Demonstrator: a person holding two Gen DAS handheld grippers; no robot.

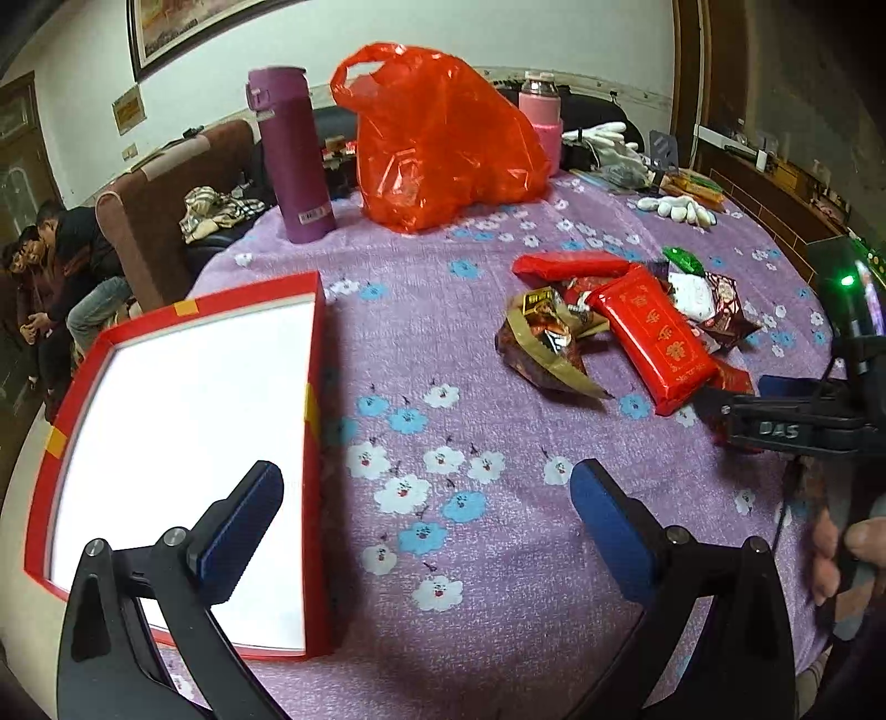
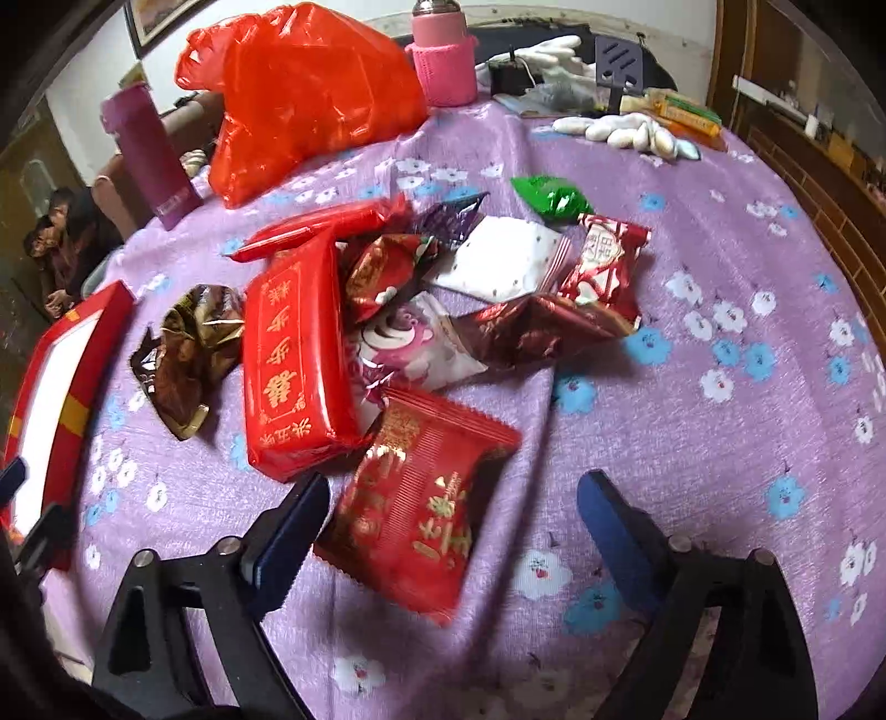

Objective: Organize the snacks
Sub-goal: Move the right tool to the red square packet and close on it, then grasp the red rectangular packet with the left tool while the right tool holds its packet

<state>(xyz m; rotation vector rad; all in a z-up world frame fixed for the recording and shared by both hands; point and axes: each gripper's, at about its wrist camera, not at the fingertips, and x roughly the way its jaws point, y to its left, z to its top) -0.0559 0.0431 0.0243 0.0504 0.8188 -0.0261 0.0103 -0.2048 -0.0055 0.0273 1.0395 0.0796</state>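
Both tongs stand spread wide and hold nothing. The left gripper (image 1: 426,526) hangs low in its frame, one blue ribbed pad over the red box (image 1: 183,443), whose inside is white. The right gripper (image 2: 448,531) straddles a crinkly red foil packet (image 2: 421,509). Glossy snacks (image 2: 387,310) lie heaped mid-frame on the purple flowered cloth (image 2: 720,443).

Round table under a purple flowered cloth (image 1: 498,554), white wall (image 1: 221,72) behind the table with a framed picture (image 1: 183,27), brown sofa (image 1: 166,183) left of the table, wooden cabinet (image 1: 775,183) to its right.
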